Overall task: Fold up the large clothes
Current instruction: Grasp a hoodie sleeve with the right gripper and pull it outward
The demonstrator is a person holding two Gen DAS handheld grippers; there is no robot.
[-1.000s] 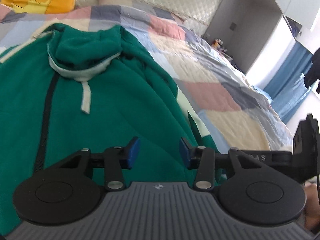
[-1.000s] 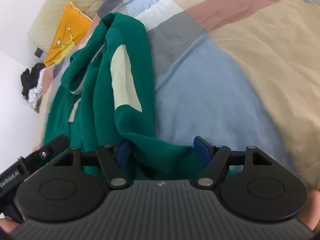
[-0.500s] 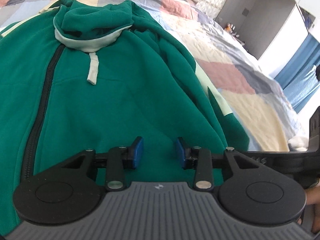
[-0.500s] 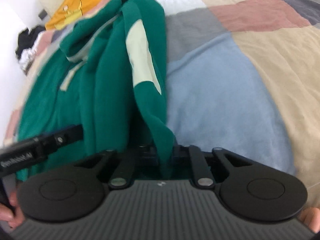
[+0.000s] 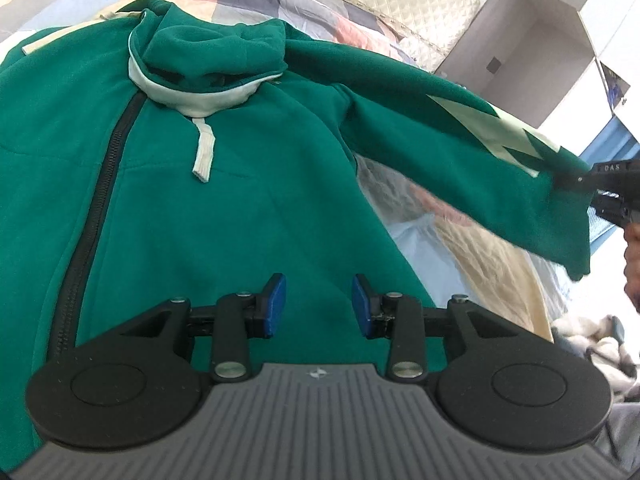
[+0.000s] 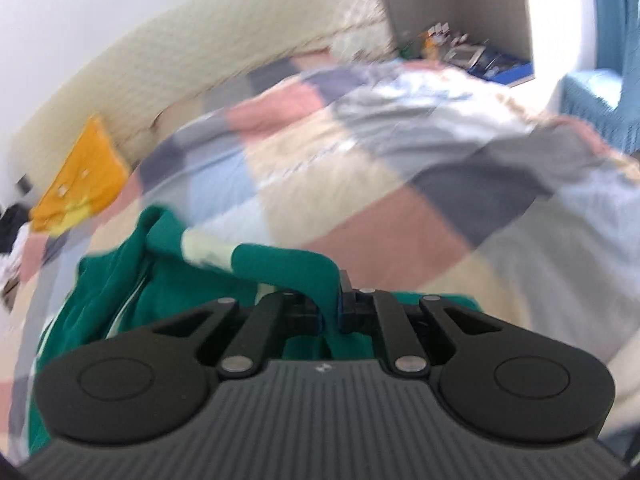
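Blue-padded fingers (image 6: 340, 312) of the right gripper (image 6: 330, 314) are pinched tight on the cuff end of a green hoodie's sleeve (image 5: 460, 136), which stretches taut and clear of the bed out from the hood (image 5: 216, 56), the garment's one raised lump. The left gripper (image 5: 318, 306) hovers low over the hoodie (image 5: 240, 200) front, below the hood and just beside the black zip (image 5: 100, 200), its pads standing partly apart with nothing between them.

The hoodie lies face up on a patchwork quilt (image 6: 400, 184), hood toward the padded headboard (image 5: 380, 4). The step in hand looks like folding the sleeve in across the chest. Done well, it would mean carrying the cuff toward the zip while keeping the sleeve flat and untwisted, the left gripper pressing the body down near the shoulder seam so the torso does not drag along.

The fabric reads as thick, soft fleece, matte and slow to crease, with pale mint panels on the sleeve and a pale lining at the hood's rim. A flat, ribbed drawstring (image 5: 204, 152) hangs below the hood. The quilt is stitched and slightly puffed; beyond the hood, an orange cushion (image 6: 80, 180) rests by the headboard.
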